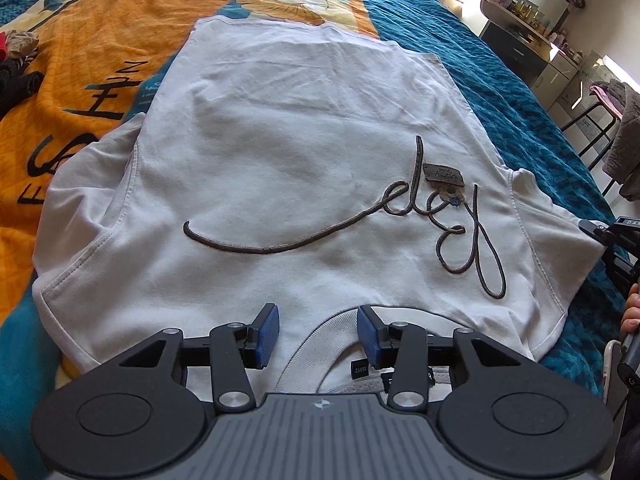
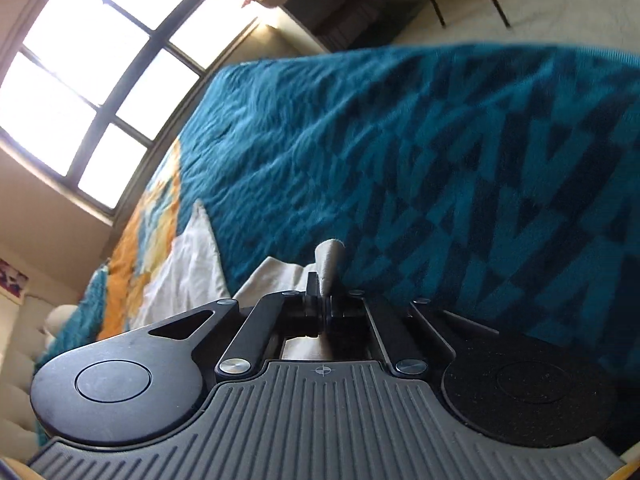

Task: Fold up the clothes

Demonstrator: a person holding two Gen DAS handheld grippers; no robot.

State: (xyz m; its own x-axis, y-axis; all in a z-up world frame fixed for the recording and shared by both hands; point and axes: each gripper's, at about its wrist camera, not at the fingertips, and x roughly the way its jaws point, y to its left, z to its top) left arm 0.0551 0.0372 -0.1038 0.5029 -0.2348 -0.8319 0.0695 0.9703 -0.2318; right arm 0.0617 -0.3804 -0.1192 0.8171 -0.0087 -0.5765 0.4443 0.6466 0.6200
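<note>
A white T-shirt (image 1: 280,152) with a brown cord script on its chest lies spread flat on the bed, its collar (image 1: 304,356) nearest me. My left gripper (image 1: 319,328) stands open just over the collar, and nothing is pinched between its blue pads. In the left wrist view the right gripper (image 1: 596,228) shows at the tip of the shirt's right sleeve (image 1: 560,240). In the right wrist view my right gripper (image 2: 326,300) is shut on a small fold of that white sleeve fabric (image 2: 329,256), which sticks up past the fingertips. The rest of the shirt (image 2: 188,276) trails off to the left.
The bed cover (image 2: 400,140) is teal with an orange printed panel (image 1: 100,60). A small heap of dark clothes (image 1: 16,64) lies at the far left. A dresser with bottles (image 1: 520,28) and a chair draped with cloth (image 1: 620,120) stand beyond the bed's right edge. A person's hand (image 1: 630,316) is at the right.
</note>
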